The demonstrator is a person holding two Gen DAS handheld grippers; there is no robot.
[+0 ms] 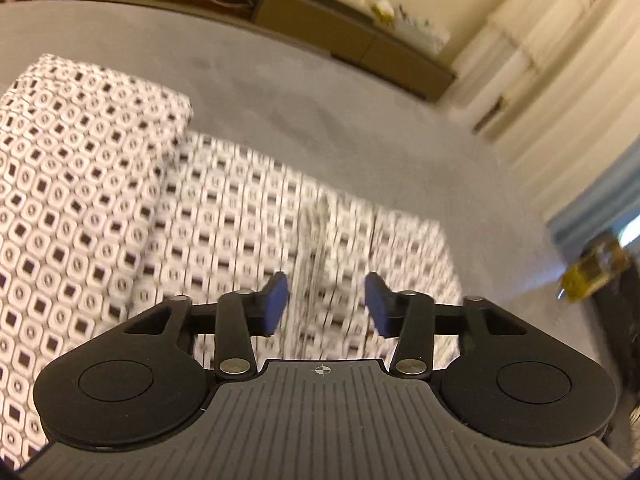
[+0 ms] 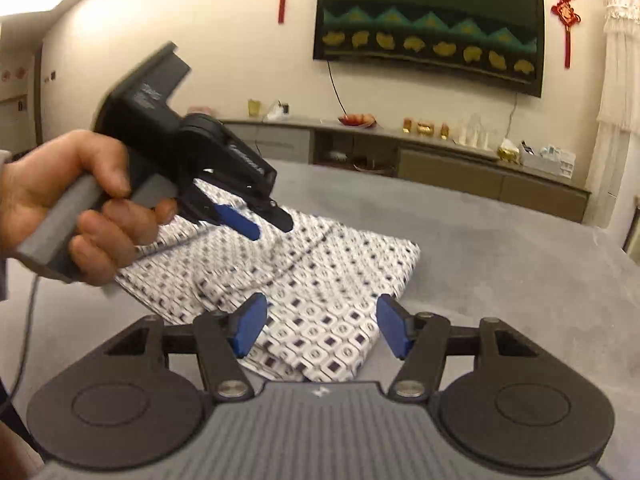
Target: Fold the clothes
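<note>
My right gripper [image 2: 318,326] hangs with its blue pads parted and nothing between them, just above the near corner of the patterned garment [image 2: 320,280] lying folded on the grey table [image 2: 500,248]. Farther out, my left hand [image 2: 76,204] holds the left gripper [image 1: 326,304] over the cloth, its jaws apart and seemingly empty, though the view is blurred. Behind stands a low cabinet [image 2: 460,160].

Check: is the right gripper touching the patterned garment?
Apart. In the right wrist view the right gripper hangs open over the patterned garment, with nothing between its jaws.
</note>
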